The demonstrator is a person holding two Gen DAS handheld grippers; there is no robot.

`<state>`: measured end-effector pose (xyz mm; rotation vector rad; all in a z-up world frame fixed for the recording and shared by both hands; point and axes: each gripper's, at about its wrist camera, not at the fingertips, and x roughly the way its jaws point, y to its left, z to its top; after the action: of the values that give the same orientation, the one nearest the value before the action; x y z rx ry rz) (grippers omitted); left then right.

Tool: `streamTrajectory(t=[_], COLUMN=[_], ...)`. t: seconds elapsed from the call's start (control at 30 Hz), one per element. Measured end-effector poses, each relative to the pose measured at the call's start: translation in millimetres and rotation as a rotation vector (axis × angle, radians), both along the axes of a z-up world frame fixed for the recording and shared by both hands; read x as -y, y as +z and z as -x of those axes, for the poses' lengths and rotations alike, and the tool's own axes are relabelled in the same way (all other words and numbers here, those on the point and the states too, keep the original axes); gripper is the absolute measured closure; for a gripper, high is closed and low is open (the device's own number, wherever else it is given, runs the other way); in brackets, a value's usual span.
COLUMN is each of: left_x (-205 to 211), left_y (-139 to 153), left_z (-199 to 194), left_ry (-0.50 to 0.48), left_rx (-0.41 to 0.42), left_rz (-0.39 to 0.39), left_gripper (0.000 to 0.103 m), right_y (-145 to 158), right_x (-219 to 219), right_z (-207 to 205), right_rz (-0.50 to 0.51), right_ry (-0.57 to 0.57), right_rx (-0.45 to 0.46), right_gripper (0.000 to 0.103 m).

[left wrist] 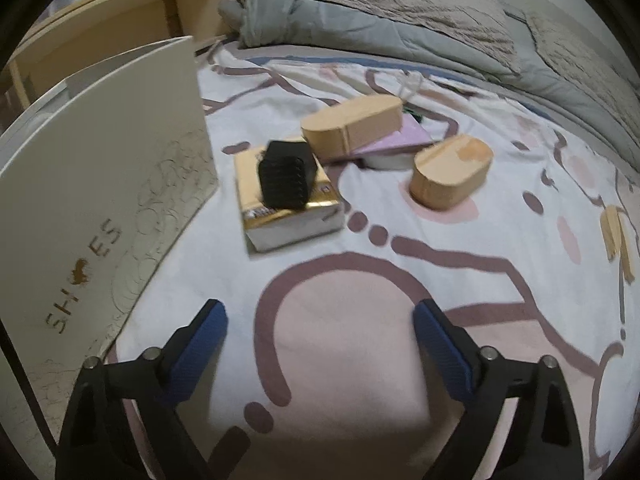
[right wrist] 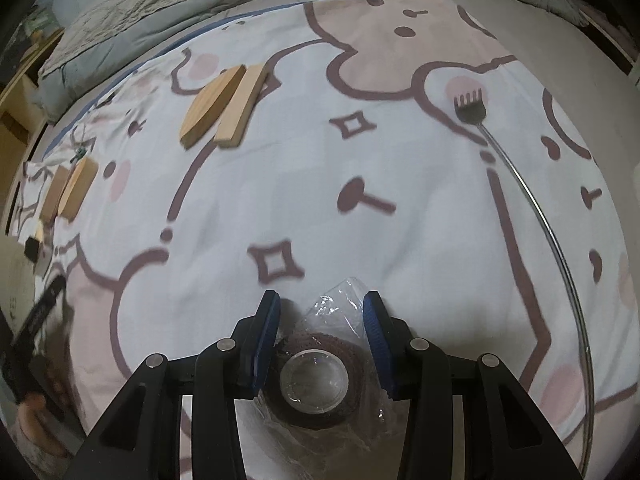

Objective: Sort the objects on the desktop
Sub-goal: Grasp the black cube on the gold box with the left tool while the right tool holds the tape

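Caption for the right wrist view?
Right claw grips a plastic-wrapped tape roll above the patterned bedsheet.

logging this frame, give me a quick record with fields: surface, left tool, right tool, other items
surface: patterned bedsheet
left tool: open, nothing between its pads
right tool: shut on wrapped tape roll
other items: shoe box, black comb on gold box, wooden blocks, back scratcher

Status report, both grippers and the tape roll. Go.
Left gripper open, empty over the bedsheet. Right gripper shut on wrapped tape roll. Shoe box at left; nothing blocking.
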<state>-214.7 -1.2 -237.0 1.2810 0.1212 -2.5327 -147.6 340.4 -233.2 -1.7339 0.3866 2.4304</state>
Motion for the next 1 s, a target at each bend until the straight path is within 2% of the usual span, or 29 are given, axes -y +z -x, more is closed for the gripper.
streamTrajectory(t=[0.23, 0.6, 0.7, 0.83, 1.0], left_x=[18.7, 28.1, 29.7, 26.0, 22.5], left_y=[12.8, 35.4, 38.1, 40.2, 39.6], left_z=[5.4, 19.7, 26.9, 33.5, 37.9], left_ry=[0.079, 0.085, 0.072, 0.039, 0.013], left_rx=[-0.053, -0.140, -0.148, -0.154, -0.144], left_rz=[-0.054, -0.005, 0.006, 0.024, 0.028], left_gripper=[0.010, 0.015, 0.027, 0.036, 0.058], right_y=[-2.3, 0.4, 5.3, 18.3, 38.6], right_x=[15.8, 41.0, 49.4, 54.6, 58.2], right_z=[-18.1, -47.9, -52.2, -59.0, -66.3], right_rz=[0.003, 0.057, 0.069, 0.112, 0.094], right_ry=[0.053, 0.076, 0.102, 0.098, 0.092], right_rx=[0.039, 0.118, 0.142, 0.120, 0.068], right_gripper=[0.059, 0.059, 0.059, 0.059, 0.059])
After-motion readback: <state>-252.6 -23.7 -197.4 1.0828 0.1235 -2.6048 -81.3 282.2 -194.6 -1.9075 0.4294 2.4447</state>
